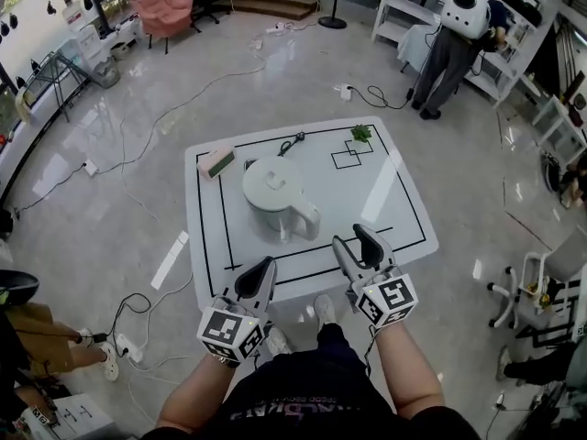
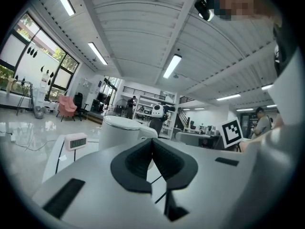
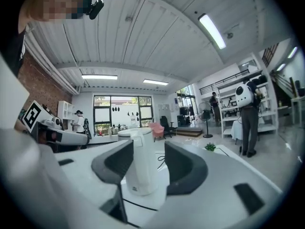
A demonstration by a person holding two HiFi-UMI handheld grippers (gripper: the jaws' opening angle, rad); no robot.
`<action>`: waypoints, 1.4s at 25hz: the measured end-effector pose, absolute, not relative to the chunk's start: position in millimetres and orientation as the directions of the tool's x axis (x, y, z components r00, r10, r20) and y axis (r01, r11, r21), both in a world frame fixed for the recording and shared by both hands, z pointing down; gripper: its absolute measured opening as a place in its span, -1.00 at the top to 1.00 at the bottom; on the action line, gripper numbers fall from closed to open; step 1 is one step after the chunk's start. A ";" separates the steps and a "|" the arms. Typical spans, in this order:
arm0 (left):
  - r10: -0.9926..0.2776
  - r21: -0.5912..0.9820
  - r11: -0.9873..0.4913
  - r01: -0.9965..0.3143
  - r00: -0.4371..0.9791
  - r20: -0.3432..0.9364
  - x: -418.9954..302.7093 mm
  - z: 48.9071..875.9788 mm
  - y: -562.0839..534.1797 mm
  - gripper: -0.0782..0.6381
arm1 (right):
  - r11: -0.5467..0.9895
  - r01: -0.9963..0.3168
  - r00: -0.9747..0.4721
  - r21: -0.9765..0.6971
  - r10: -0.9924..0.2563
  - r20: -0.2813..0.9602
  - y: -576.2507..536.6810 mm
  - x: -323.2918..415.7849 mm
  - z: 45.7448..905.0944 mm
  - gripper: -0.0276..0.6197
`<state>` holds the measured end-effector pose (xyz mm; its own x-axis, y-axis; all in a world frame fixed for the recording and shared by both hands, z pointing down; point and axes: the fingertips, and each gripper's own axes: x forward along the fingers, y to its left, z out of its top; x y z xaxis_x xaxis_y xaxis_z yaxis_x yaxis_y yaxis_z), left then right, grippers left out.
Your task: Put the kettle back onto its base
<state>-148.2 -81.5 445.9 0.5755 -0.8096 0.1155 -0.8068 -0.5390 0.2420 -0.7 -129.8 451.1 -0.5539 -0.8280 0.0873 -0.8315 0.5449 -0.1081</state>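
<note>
The kettle point(image 1: 273, 193) stands upright near the middle of the tabletop point(image 1: 394, 200), lid on, its handle point(image 1: 307, 218) turned toward the person's right side. No separate base can be made out; a black cord point(image 1: 292, 143) lies just behind the kettle, so the base may be hidden under or behind it.

Handling, as a judgement: rigid, smooth plastic shell, prob. slippery on the round body and too wide for the jaws. Weight depends on water inside, which can't be seen. The handle is the obvious place to grip, w/ the lift kept level.

The right hand-held gripper point(image 1: 354, 238) has its jaws apart w/ nothing in them. The kettle lines up between them but sits well ahead, untouched. The left hand-held gripper point(image 1: 261, 266) is fully closed and empty, near the tabletop's front edge.

Writing: a small mark low on the kettle body is too small to read. A small clock point(image 1: 216, 162) at back left has an illegible display.
</note>
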 end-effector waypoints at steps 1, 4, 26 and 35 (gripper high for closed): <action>-0.794 0.240 -0.560 -0.793 0.597 0.117 -142.8 446.3 -79.8 0.77 | 0.526 -0.843 -0.535 -0.110 -0.841 0.079 -125.1 5.5 448.4 0.33; -0.749 0.231 -0.617 -0.752 0.652 0.120 -127.7 444.9 -73.3 0.77 | 0.478 -0.871 -0.486 -0.112 -0.872 0.055 -109.8 21.1 438.4 0.33; -0.803 0.226 -0.562 -0.796 0.590 0.085 -43.1 430.6 -80.5 0.77 | 0.666 -0.746 -0.662 0.017 -0.744 0.096 -95.5 60.3 413.7 0.91; -0.932 0.217 -0.321 -0.922 0.348 0.099 -7.0 430.3 -71.5 0.77 | 0.855 -0.518 -0.852 -0.001 -0.516 0.085 -106.3 76.6 409.5 0.91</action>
<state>-7.0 -71.5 430.3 0.3480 -0.9322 0.0992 -0.9218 -0.3210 0.2172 76.6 -106.3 409.5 -0.8521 -0.5165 0.0847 -0.5184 0.8551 -0.0012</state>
